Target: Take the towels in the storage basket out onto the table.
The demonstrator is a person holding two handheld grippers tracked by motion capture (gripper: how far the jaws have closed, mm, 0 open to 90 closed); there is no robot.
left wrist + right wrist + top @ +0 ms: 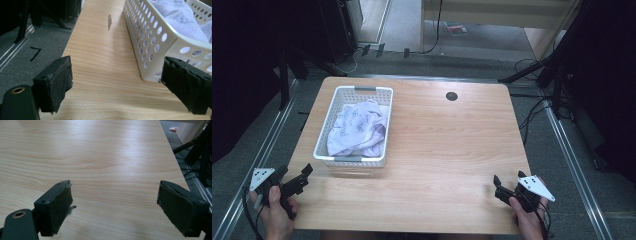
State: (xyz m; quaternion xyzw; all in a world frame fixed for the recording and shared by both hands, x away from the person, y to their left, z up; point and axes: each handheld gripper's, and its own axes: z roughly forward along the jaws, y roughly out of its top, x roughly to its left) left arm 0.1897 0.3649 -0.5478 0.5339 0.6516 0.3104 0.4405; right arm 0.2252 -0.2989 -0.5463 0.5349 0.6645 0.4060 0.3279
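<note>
A white perforated basket (pixel 323 118) stands on the left part of the wooden table (pixel 447 140), with a crumpled pale lilac printed cloth (pixel 357 127) inside it. My left gripper (pixel 302 176) hovers at the table's front left corner, just short of the basket's near end, open with nothing between its jaws. In the left gripper view the basket (pixel 152 35) is at the right and the cloth (pixel 180 17) shows over its rim. My right gripper (pixel 498 186) is open and empty at the front right corner, over bare wood (pixel 105 160).
A dark round cable hole (pixel 451 96) sits near the table's far edge. A dark scuff (pixel 109 22) marks the wood left of the basket. Stands, cables and metal floor rails (pixel 562 135) surround the table. The table's left edge (pixel 72 37) drops to grey floor.
</note>
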